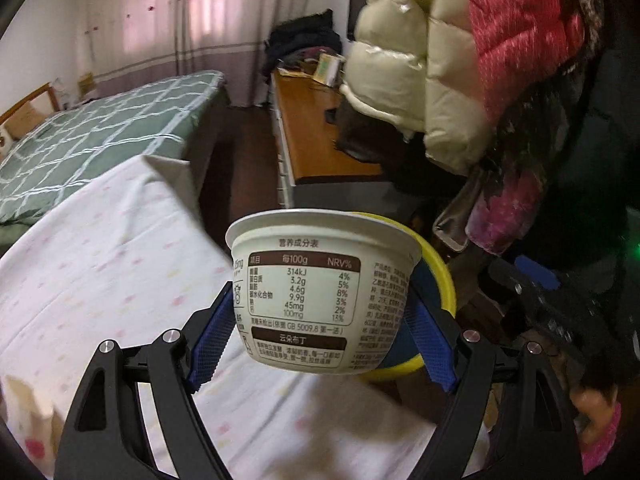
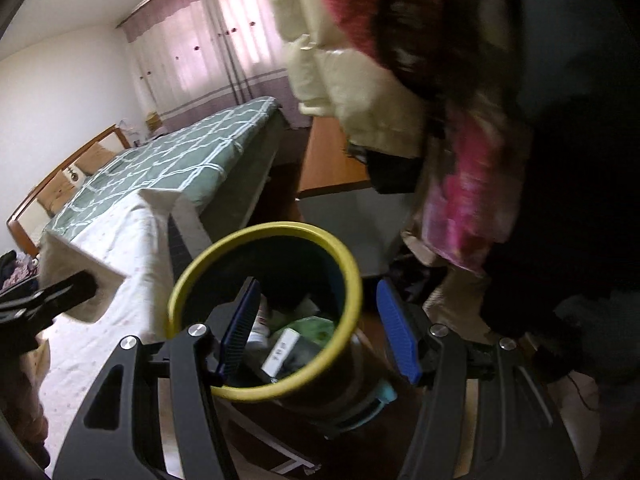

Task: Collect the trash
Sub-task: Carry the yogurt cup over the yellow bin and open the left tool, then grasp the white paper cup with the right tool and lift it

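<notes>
1. Left gripper (image 1: 322, 322): blue pads clamped on both sides of a white pudding cup (image 1: 316, 292), held upright with its printed label facing the camera.
2. Right gripper (image 2: 318, 322): jaws gripping the wall of a yellow-rimmed trash bin (image 2: 192, 280), one finger inside, one outside.
3. Bin contents: wrappers and a small box (image 2: 280, 350).
4. Surroundings: white dotted tablecloth (image 1: 120, 280), green checked bed (image 1: 100, 136), hanging jackets (image 1: 420, 80).

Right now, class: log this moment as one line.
left gripper: shut on pudding cup | right gripper: shut on bin wall | cup: not yet dropped
</notes>
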Demonstrator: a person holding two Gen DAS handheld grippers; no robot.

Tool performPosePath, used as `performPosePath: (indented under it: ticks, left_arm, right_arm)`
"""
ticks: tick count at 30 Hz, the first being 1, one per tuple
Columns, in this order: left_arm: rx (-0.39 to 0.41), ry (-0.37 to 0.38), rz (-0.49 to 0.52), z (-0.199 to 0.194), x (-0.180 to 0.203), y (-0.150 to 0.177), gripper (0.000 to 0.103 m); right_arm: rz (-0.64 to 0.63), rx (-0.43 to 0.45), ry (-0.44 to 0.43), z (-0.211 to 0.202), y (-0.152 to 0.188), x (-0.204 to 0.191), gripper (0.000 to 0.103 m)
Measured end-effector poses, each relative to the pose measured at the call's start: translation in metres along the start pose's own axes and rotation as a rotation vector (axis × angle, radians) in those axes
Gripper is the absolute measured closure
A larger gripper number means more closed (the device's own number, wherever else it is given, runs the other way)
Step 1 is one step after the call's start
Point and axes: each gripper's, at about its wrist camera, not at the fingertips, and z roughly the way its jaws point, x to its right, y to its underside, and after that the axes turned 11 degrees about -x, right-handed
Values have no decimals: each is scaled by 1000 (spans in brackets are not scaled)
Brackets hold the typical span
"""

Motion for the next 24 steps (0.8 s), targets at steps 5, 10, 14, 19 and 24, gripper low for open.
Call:
performPosePath:
  ticks: [5,10,14,19,24]
  left_arm:
    - [-42,6,11,32,17,-20,22]
    - [-85,20,-6,60,23,-30,21]
    - [-82,13,-40,68,18,-34,7]
    - [-15,11,-97,33,-1,-22,7]
    - [83,-35,-175,-23,-33,12,5]
  right_arm:
    - [28,-2,23,0,5,20,45]
    - [41,-10,27,-3,10,28,42]
    - [43,-13,20,-3,11,28,40]
    - [28,-17,8,-4,12,20,40]
    - [3,-33,-5,1,13,6,40]
